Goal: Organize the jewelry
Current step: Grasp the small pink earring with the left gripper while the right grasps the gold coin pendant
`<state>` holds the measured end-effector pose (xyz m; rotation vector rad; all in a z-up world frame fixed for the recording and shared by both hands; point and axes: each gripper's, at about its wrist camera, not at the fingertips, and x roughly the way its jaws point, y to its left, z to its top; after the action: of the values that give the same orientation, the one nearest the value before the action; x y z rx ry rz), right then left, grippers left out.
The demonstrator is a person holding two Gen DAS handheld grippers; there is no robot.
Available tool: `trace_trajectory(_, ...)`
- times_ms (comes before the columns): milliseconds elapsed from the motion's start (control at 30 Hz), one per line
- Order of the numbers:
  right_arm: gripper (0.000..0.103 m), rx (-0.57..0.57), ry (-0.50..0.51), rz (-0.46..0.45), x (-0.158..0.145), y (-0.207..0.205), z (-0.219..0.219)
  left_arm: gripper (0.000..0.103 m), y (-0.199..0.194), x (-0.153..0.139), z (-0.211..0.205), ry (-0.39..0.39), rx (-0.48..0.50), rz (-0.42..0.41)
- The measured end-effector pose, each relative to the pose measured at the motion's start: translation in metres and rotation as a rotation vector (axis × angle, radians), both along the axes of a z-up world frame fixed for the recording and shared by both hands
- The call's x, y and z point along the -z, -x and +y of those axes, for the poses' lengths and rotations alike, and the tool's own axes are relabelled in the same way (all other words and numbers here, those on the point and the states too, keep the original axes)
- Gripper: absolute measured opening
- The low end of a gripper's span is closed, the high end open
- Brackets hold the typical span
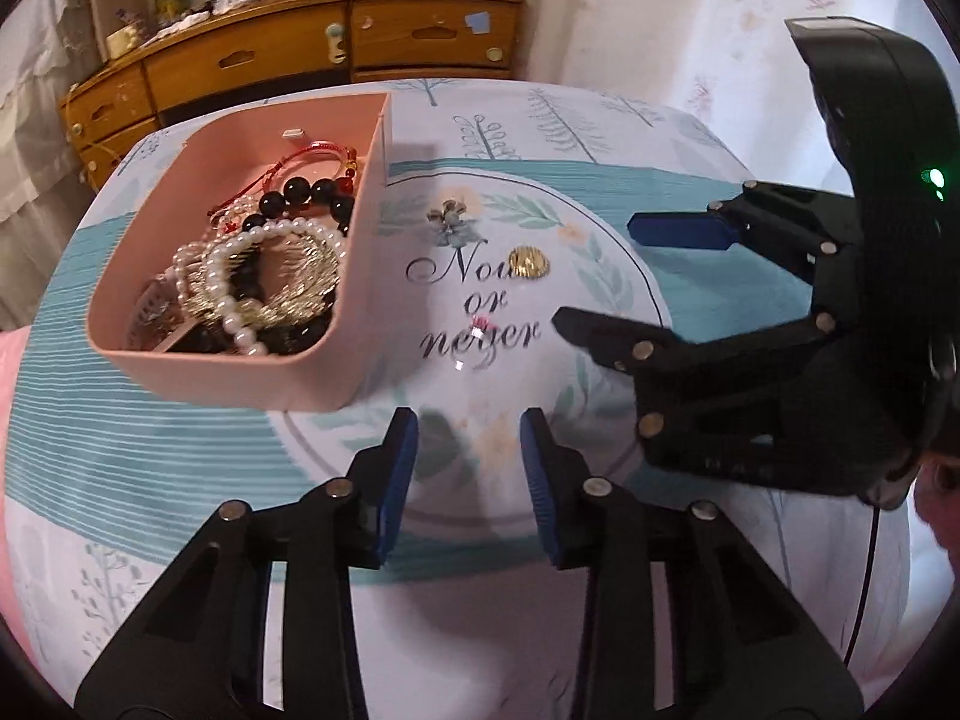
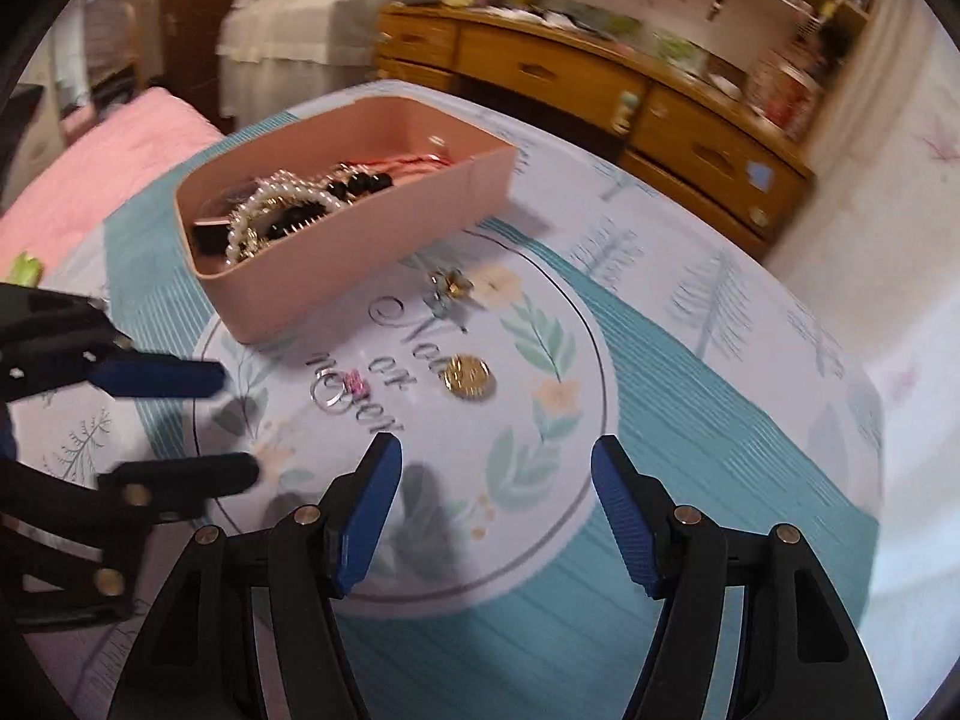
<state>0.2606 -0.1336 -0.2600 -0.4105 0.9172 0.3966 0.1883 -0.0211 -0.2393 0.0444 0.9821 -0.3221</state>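
Note:
A pink box (image 1: 336, 276) (image 2: 384, 246) on the table holds pearl strands (image 1: 240, 276), black beads and a red cord bracelet. Three loose pieces lie on the cloth to its right: a gold round brooch (image 1: 528, 262) (image 2: 468, 377), a silver flower piece (image 1: 447, 217) (image 2: 449, 288) and a thin silver ring with a pink stone (image 1: 480, 330) (image 2: 336, 393). My left gripper (image 1: 468, 429) (image 2: 240, 426) is open and empty, just short of the ring. My right gripper (image 2: 495, 456) (image 1: 594, 270) is open and empty, hovering near the brooch.
The table wears a white and teal cloth (image 1: 180, 456) printed "Now or never". A wooden dresser (image 1: 300, 54) (image 2: 600, 72) stands behind it. A pink blanket (image 2: 90, 180) lies to the left. A pale curtain (image 1: 690, 18) hangs on the right.

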Motion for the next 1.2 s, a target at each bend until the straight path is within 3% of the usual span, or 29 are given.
trace_trajectory(133, 0.064, -0.056, -0.028, 0.002, 0.008, -0.016, -0.004, 0.031, -0.011, 0.003, -0.013, -0.019, -0.067, -0.04)
trace_trajectory(367, 0.042, -0.093, -0.093, -0.01, 0.012, -0.036, -0.006, 0.028, -0.027, 0.01, -0.021, -0.042, -0.149, -0.072)
trace_trajectory(433, 0.041, -0.105, -0.099, -0.003, 0.014, -0.041, -0.005, 0.027, -0.029, 0.011, -0.024, -0.064, -0.145, -0.085)
trace_trajectory(633, 0.04, -0.137, -0.129, 0.014, 0.014, -0.041, -0.006, 0.011, -0.027, 0.011, -0.028, -0.066, -0.115, -0.099)
trace_trajectory(733, 0.034, -0.152, -0.139, 0.024, 0.015, -0.045, -0.004, 0.009, -0.025, 0.009, -0.027, -0.049, -0.109, -0.103)
trace_trajectory(767, 0.032, -0.154, -0.138, 0.026, 0.015, -0.044, -0.002, 0.004, -0.024, 0.008, -0.028, -0.048, -0.109, -0.113)
trace_trajectory(1000, 0.02, -0.137, -0.133, 0.044, 0.015, -0.05, 0.005, 0.004, -0.021, 0.007, -0.032, -0.055, -0.089, -0.113)
trace_trajectory(1200, 0.02, -0.1, -0.155, 0.07, 0.013, -0.051, 0.003, 0.004, -0.02, 0.004, -0.029, -0.041, -0.098, -0.122)
